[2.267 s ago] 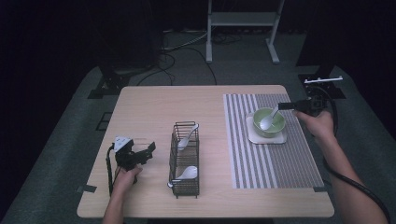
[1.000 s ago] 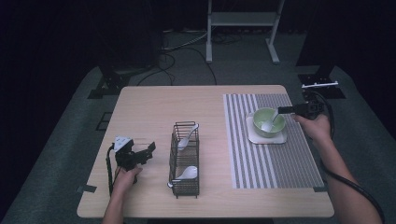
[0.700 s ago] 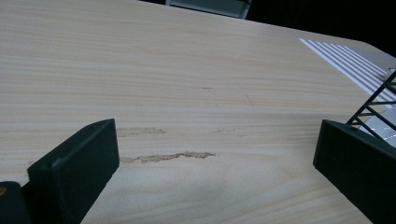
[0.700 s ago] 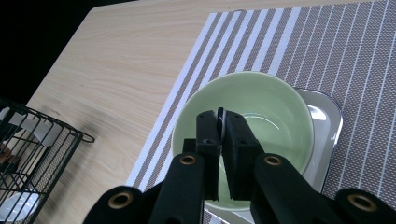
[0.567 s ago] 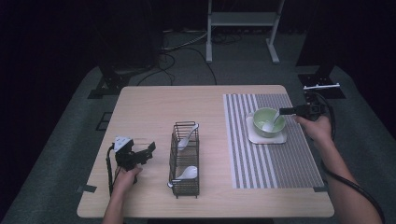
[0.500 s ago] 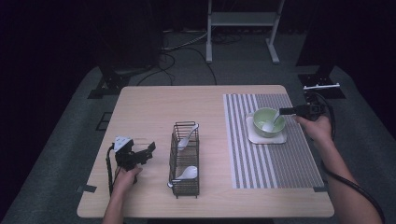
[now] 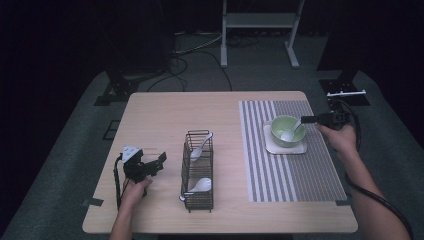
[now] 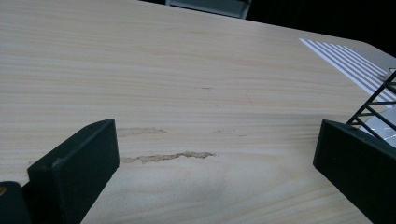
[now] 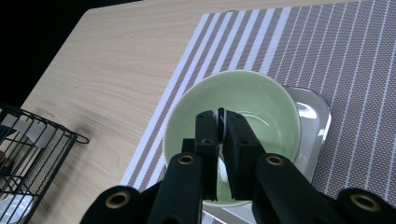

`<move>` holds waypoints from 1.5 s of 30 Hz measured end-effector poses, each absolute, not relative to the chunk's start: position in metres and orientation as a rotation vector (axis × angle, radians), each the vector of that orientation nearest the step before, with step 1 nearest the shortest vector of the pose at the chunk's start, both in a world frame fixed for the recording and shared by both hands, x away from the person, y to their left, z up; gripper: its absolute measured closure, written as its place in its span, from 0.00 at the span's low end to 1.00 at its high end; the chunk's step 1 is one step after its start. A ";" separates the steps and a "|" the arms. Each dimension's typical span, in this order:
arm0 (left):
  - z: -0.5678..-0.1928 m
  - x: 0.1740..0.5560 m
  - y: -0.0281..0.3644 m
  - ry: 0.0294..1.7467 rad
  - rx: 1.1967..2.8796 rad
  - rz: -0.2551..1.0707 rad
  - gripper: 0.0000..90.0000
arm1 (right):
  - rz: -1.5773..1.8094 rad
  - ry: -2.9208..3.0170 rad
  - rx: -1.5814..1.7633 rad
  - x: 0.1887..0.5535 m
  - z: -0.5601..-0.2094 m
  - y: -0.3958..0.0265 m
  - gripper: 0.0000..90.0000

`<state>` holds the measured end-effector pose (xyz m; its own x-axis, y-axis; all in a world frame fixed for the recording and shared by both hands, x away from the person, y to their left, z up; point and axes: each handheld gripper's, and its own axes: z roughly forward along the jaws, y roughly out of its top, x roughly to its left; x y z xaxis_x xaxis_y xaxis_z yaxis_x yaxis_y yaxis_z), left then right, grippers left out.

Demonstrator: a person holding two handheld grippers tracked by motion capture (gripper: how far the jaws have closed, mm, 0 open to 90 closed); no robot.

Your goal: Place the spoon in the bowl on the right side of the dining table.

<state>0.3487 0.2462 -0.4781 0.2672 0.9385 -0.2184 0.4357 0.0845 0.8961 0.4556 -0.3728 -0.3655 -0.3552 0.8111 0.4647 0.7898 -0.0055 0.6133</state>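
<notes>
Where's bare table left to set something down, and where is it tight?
Free: the table's far left half, behind the wire rack, and the placemat's near end. Tight: around the green bowl, where the right gripper holds a spoon.

Overhead forward-down; two close claw-mounted views

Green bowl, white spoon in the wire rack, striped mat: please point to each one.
green bowl (image 7: 281, 125), high view, on its inner wall.
white spoon (image 7: 201, 185), high view, on its scoop, in the rack's near end.
striped mat (image 7: 285, 175), high view, on a bare part.
</notes>
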 end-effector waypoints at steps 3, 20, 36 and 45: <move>-0.478 0.349 0.246 1.331 1.521 0.622 0.00 | 1.323 2.189 1.778 0.455 -0.366 -0.375 0.91; -0.478 0.349 0.246 1.333 1.522 0.616 0.00 | 1.283 2.160 1.817 0.453 -0.375 -0.387 0.86; -0.478 0.350 0.247 1.345 1.512 0.603 0.00 | 1.248 2.139 1.863 0.453 -0.384 -0.395 0.79; -0.478 0.349 0.249 1.345 1.501 0.606 0.00 | 1.254 2.128 1.893 0.455 -0.394 -0.399 0.73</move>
<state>0.3489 0.2486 -0.4785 0.2590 0.9355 -0.2402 0.4398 0.1072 0.8917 0.4546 -0.3989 -0.3942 -0.2593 0.8437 0.4701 0.8198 -0.0650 0.5689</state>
